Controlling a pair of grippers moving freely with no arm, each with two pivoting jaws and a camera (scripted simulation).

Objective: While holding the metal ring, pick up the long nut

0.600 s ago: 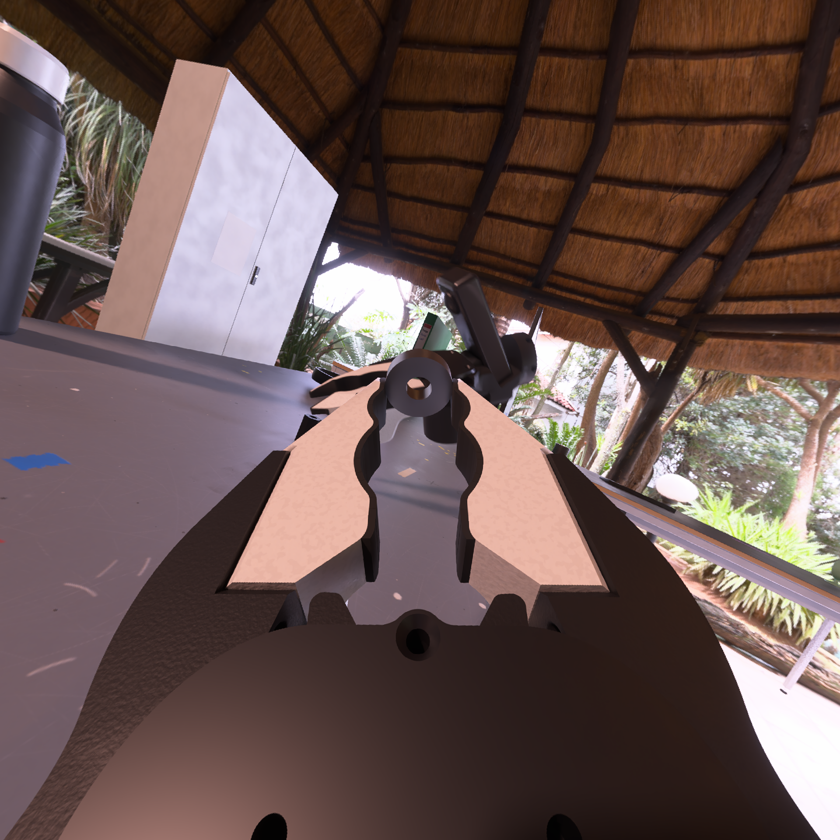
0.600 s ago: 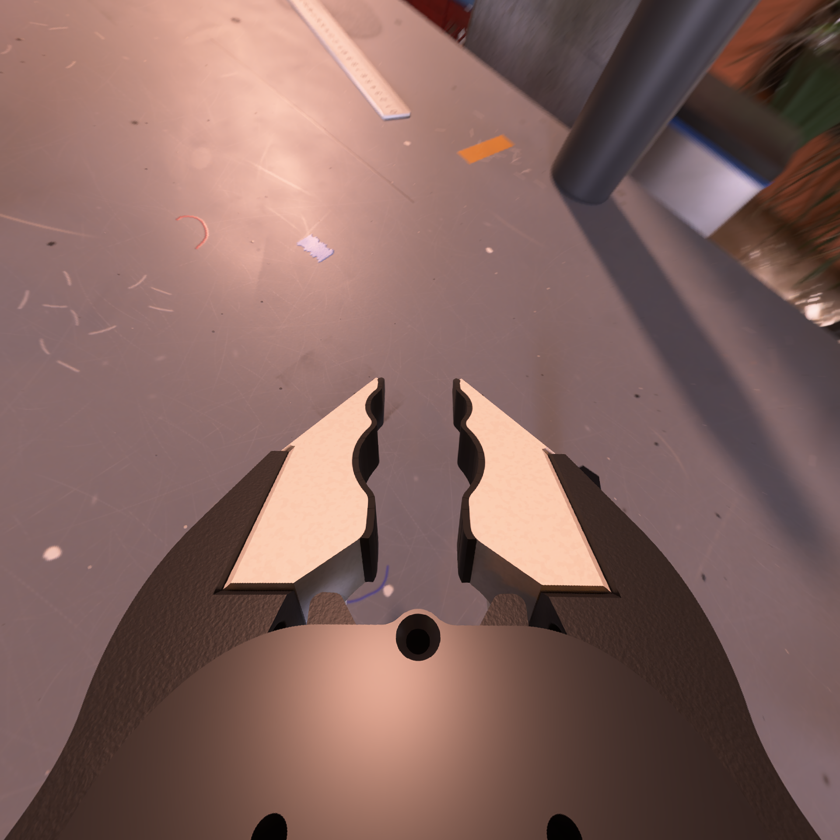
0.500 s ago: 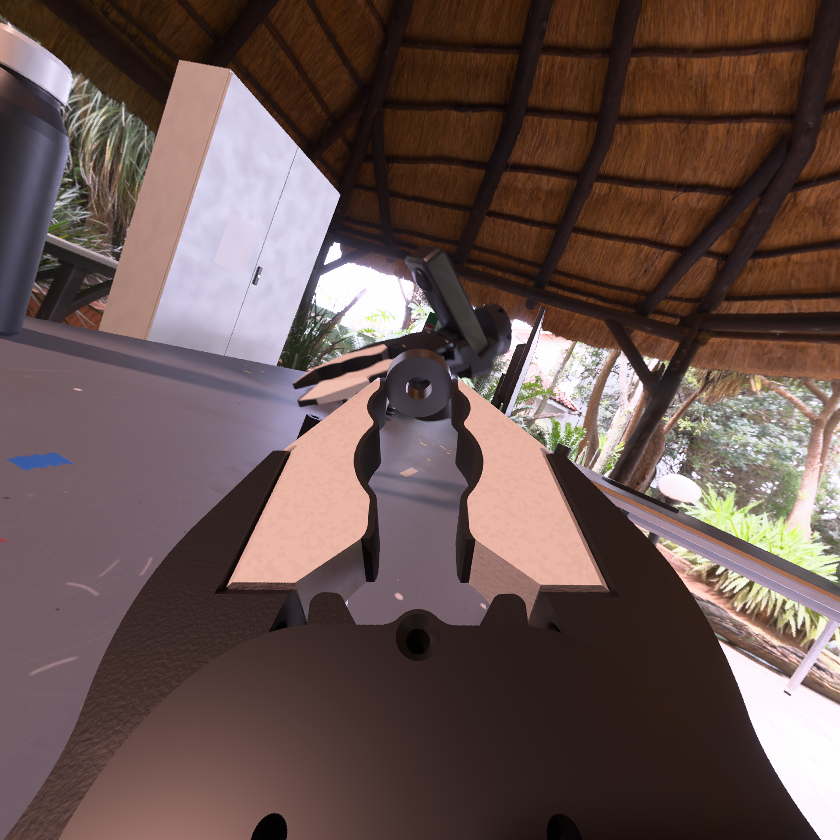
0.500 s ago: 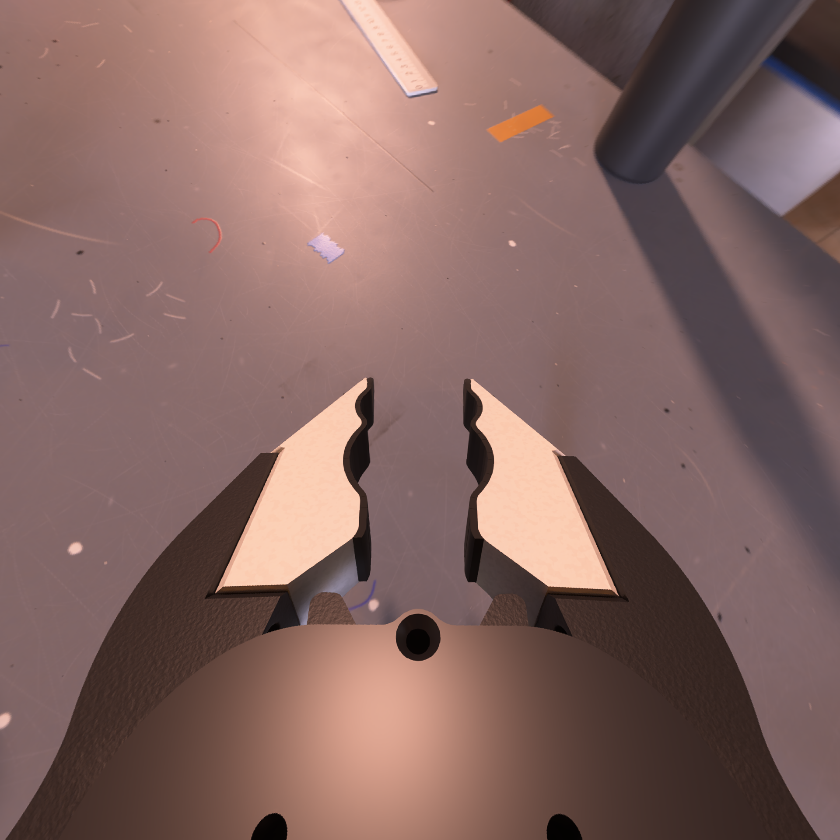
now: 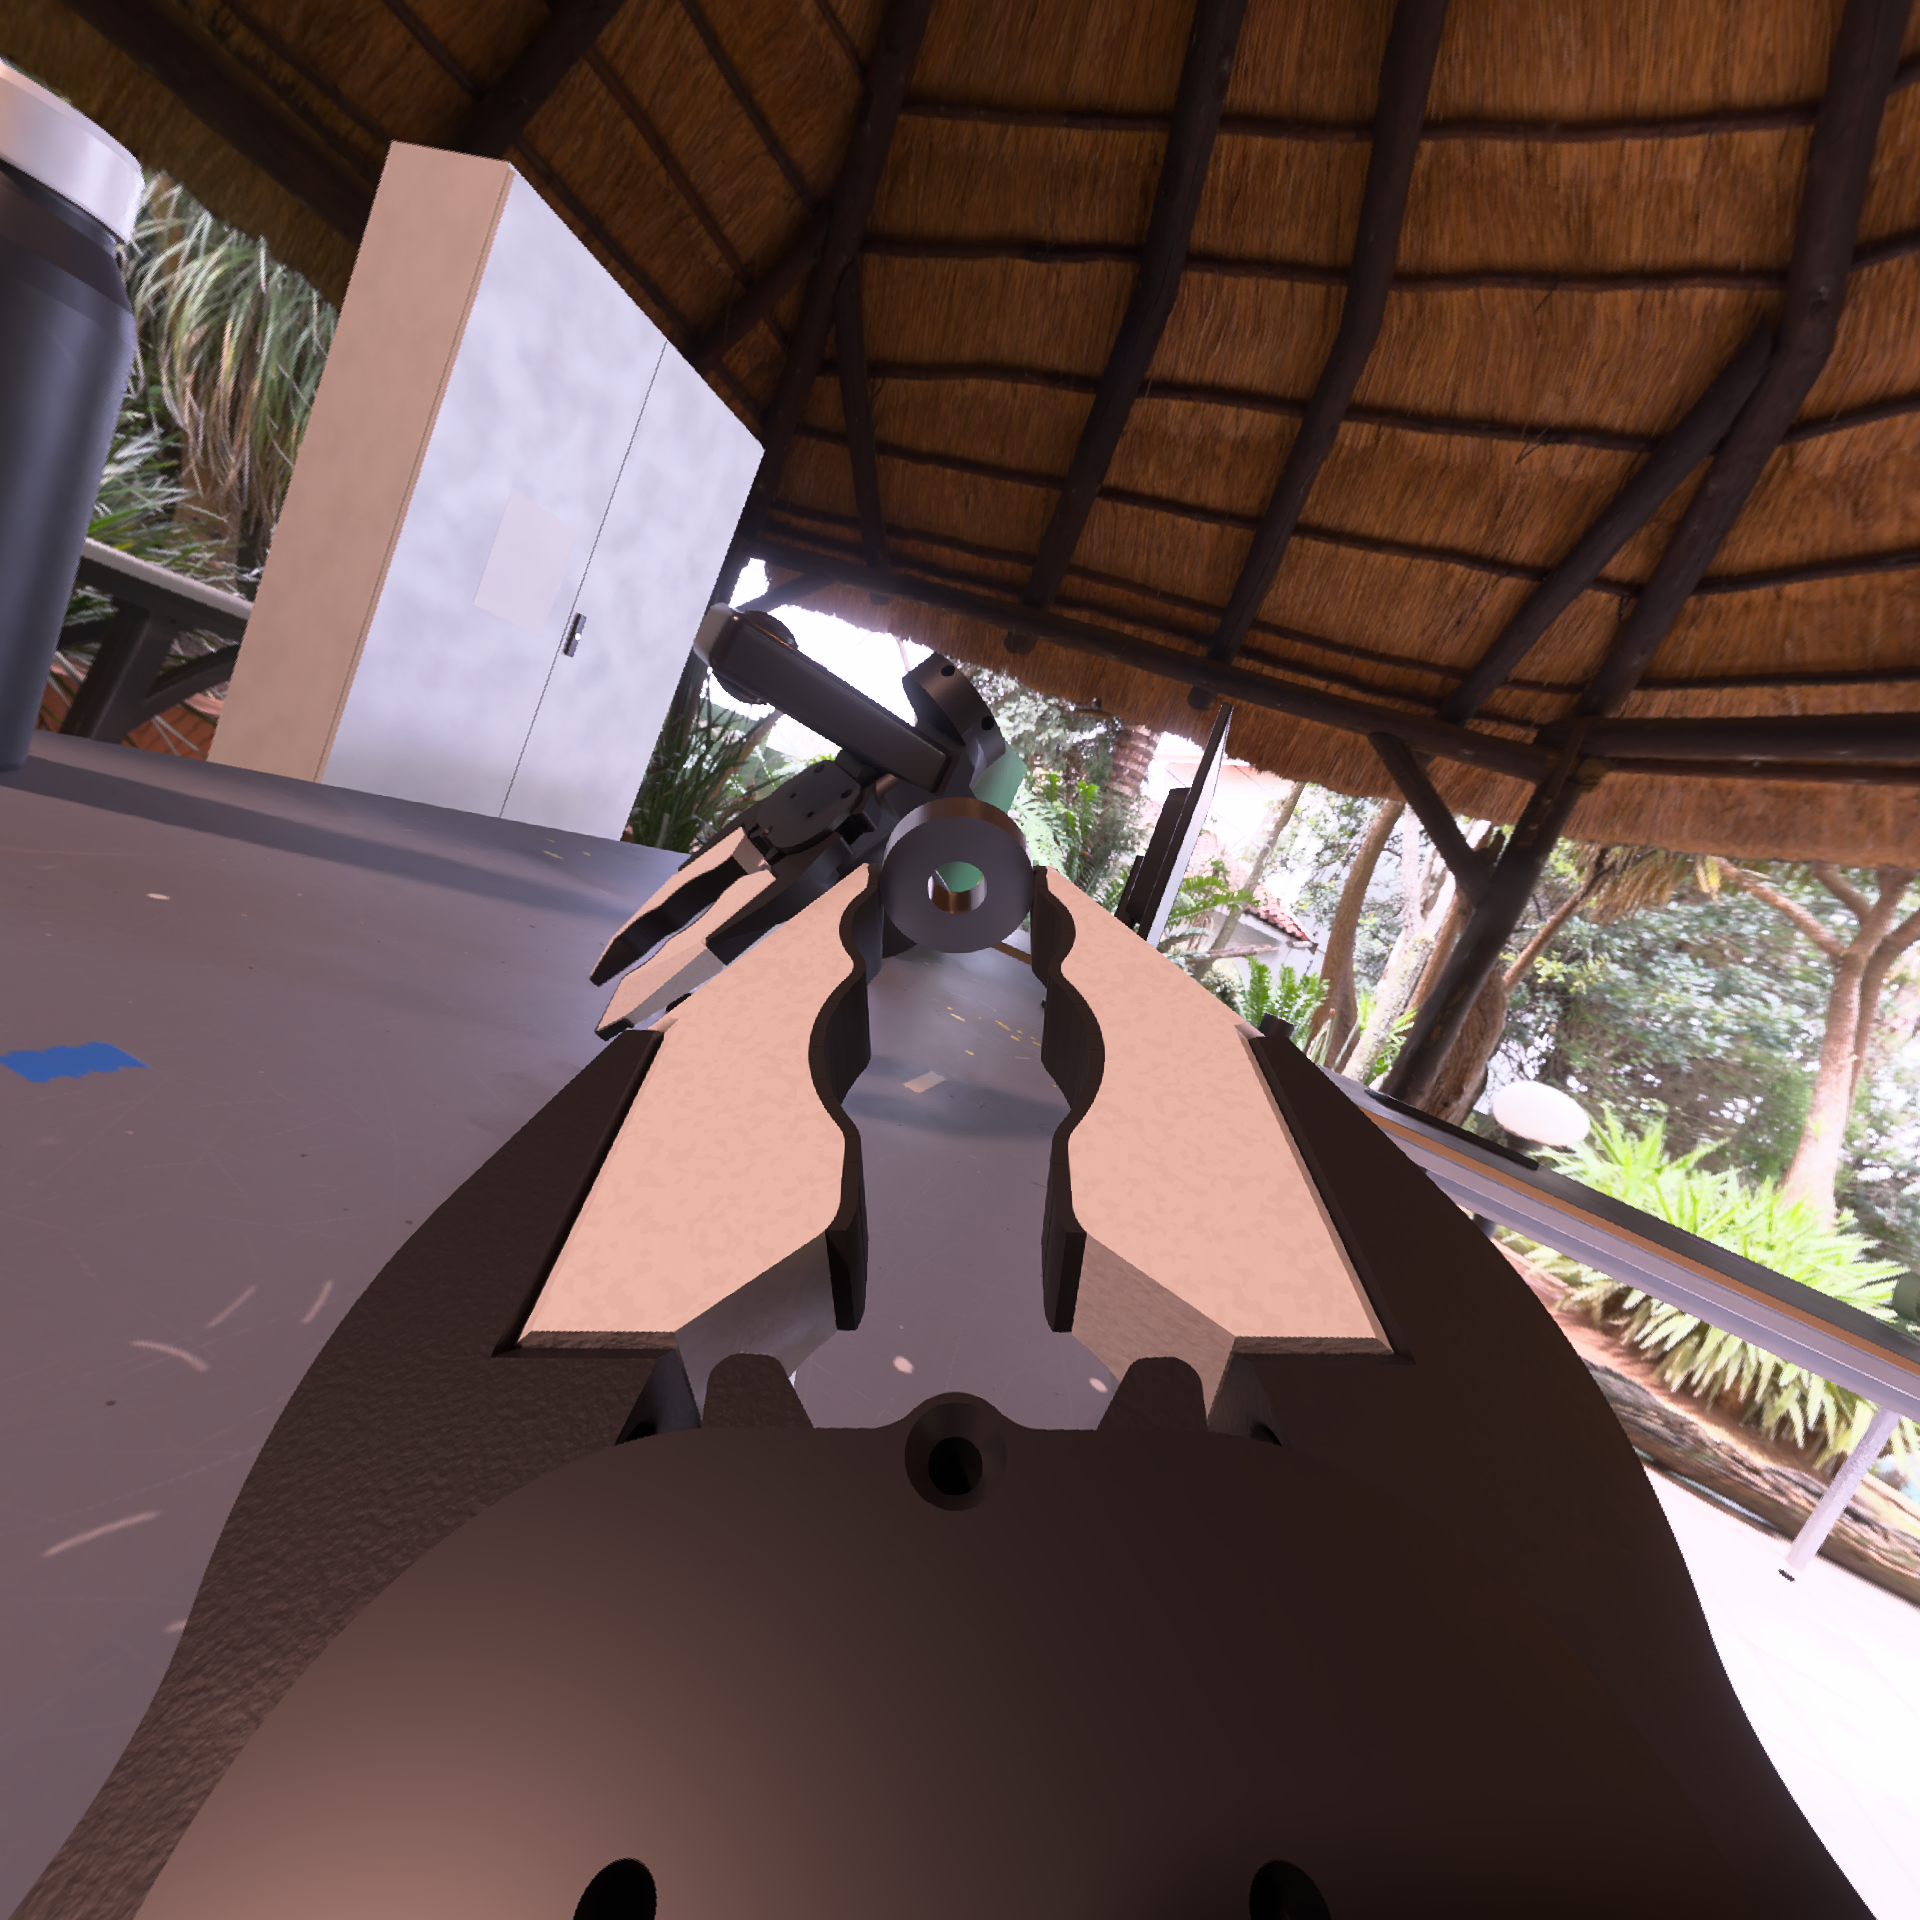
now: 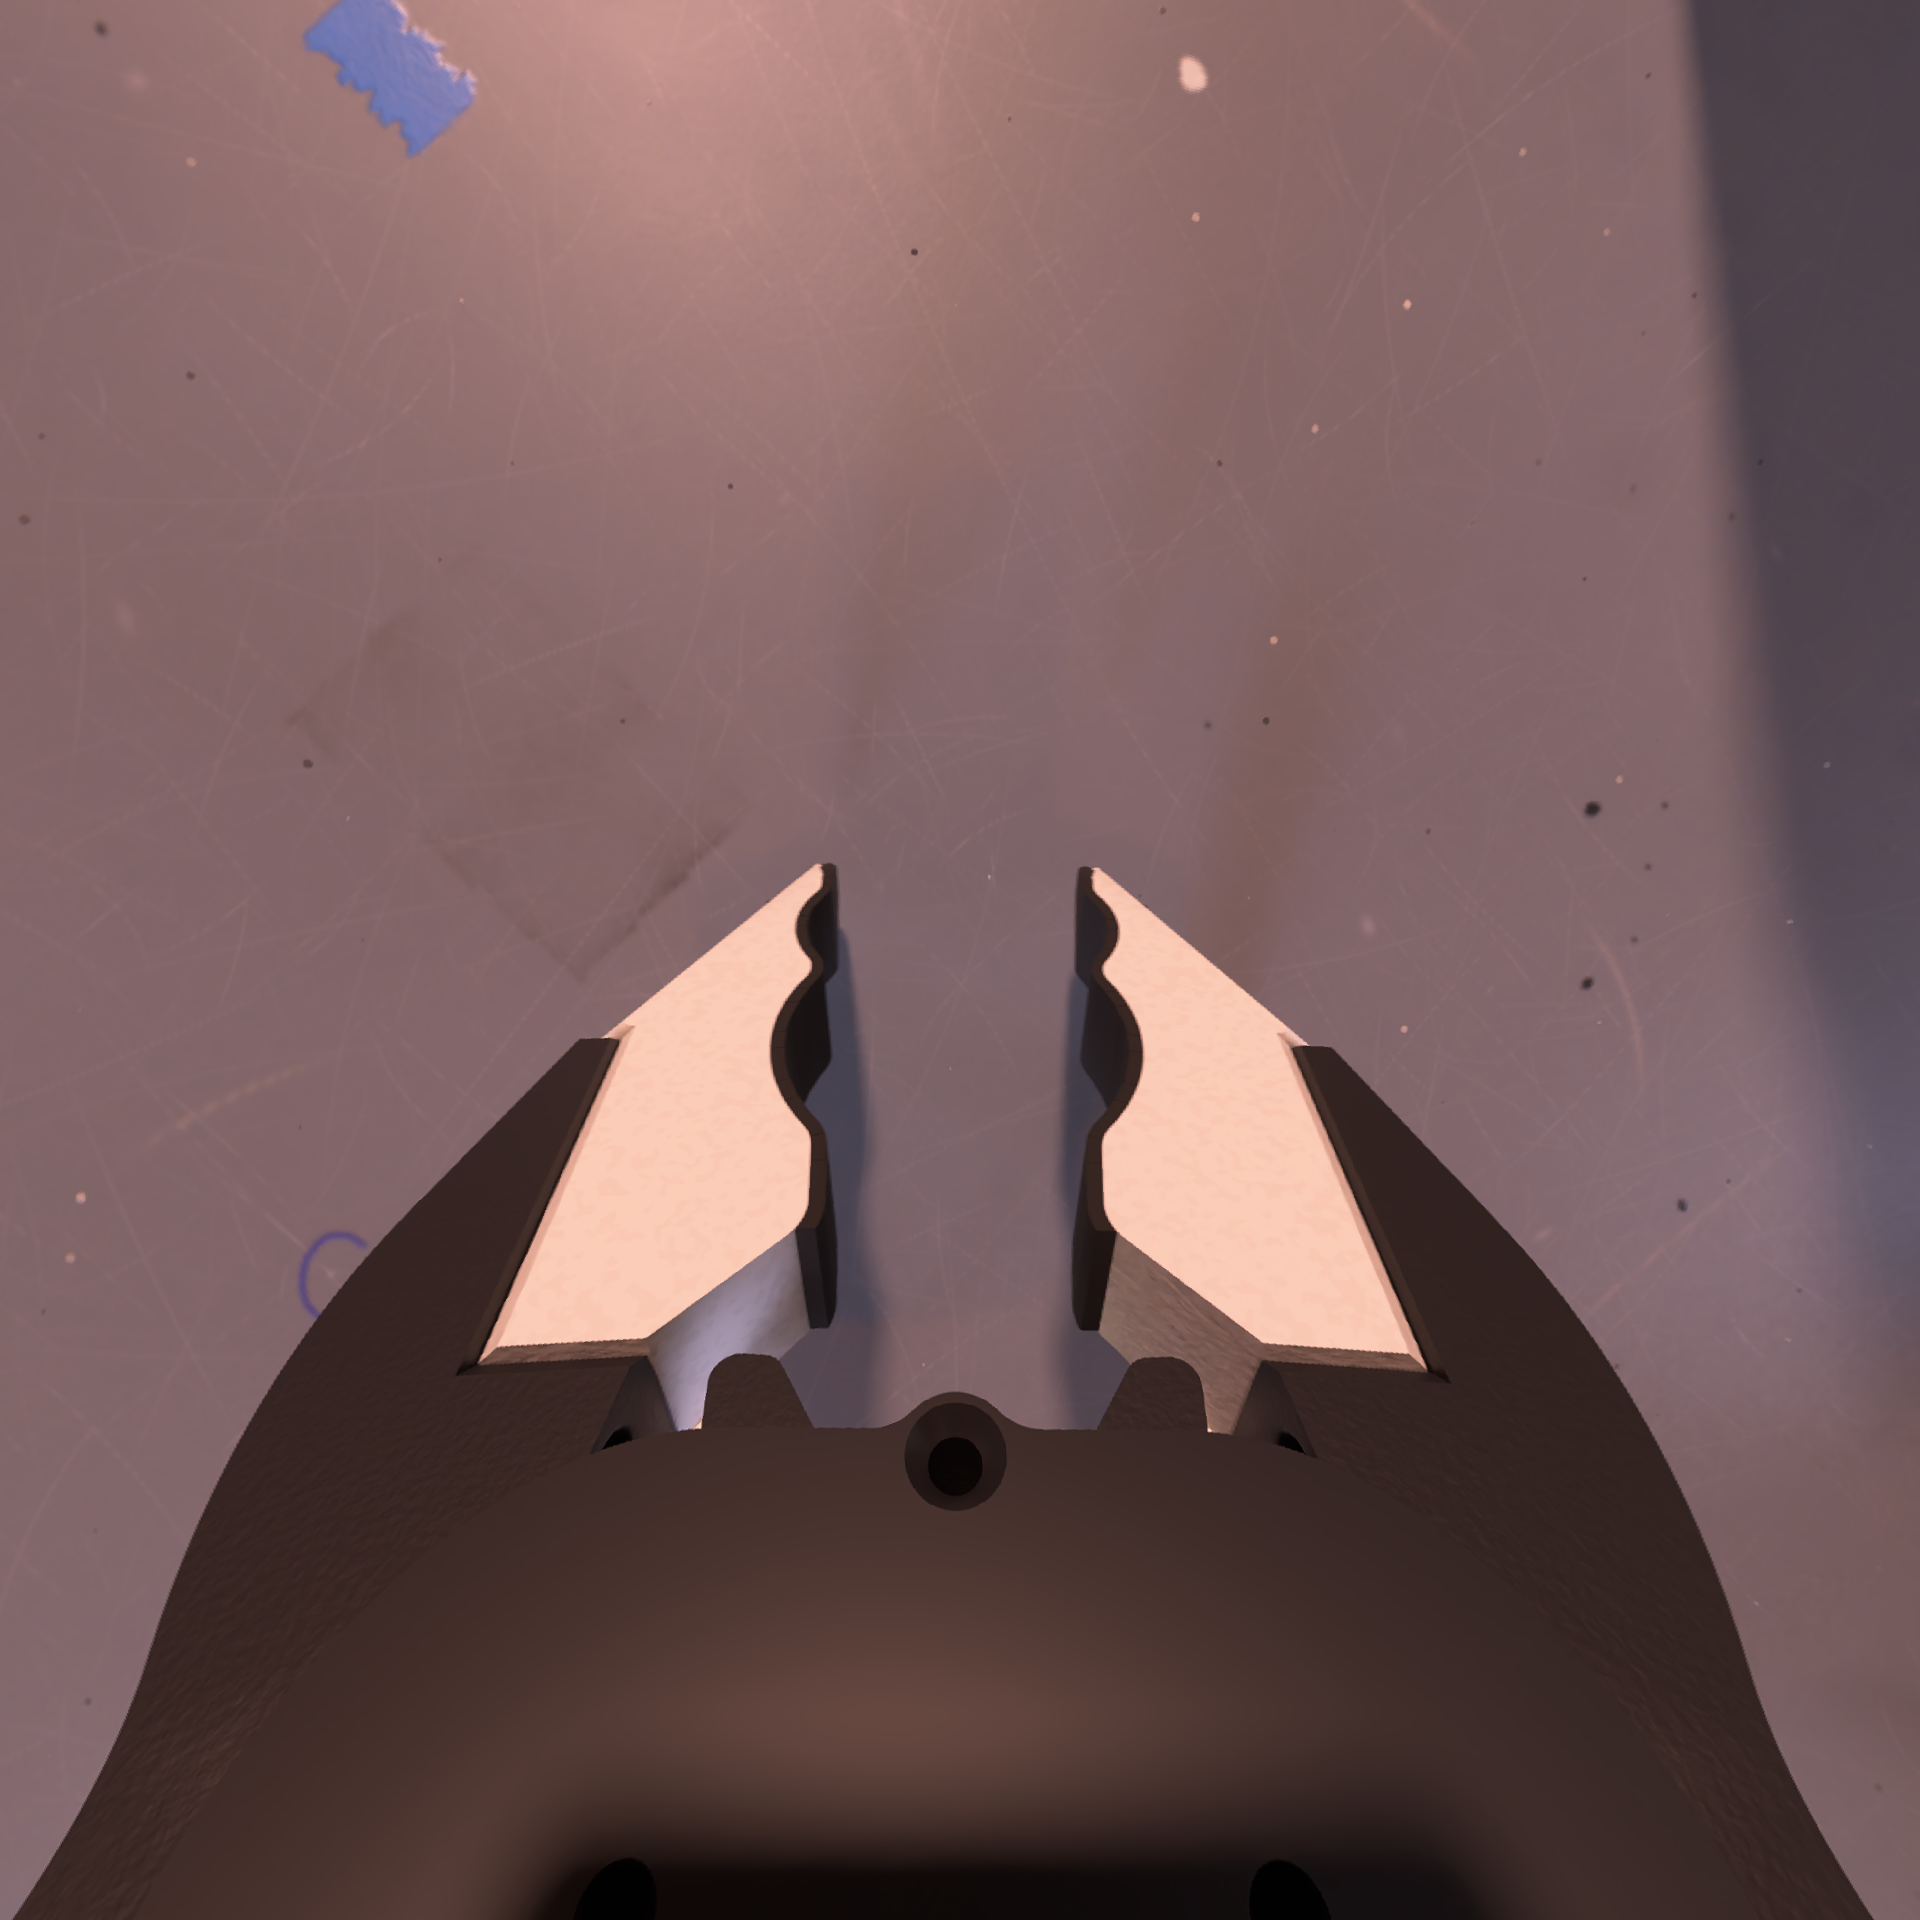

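My left gripper (image 5: 954, 885) is shut on the metal ring (image 5: 956, 885), a dark grey ring with its hole facing the camera, held at the fingertips above the grey table (image 5: 312, 987). My right gripper (image 6: 954, 881) is open and empty, pointing down close over the bare table surface (image 6: 935, 520). It also shows in the left wrist view (image 5: 675, 951), just beyond and left of the ring, tilted down toward the table. The long nut is in neither view.
A tall dark cylinder with a silver top (image 5: 52, 416) stands at far left. A white cabinet (image 5: 488, 499) stands behind the table. Blue tape scraps (image 5: 68, 1062) (image 6: 393, 85) lie on the table. The table's edge (image 5: 1662, 1257) runs along the right.
My right gripper has opened wider, tipped downward and come closer to the table. In the left wrist view it swung left and down. My left gripper keeps holding the ring.
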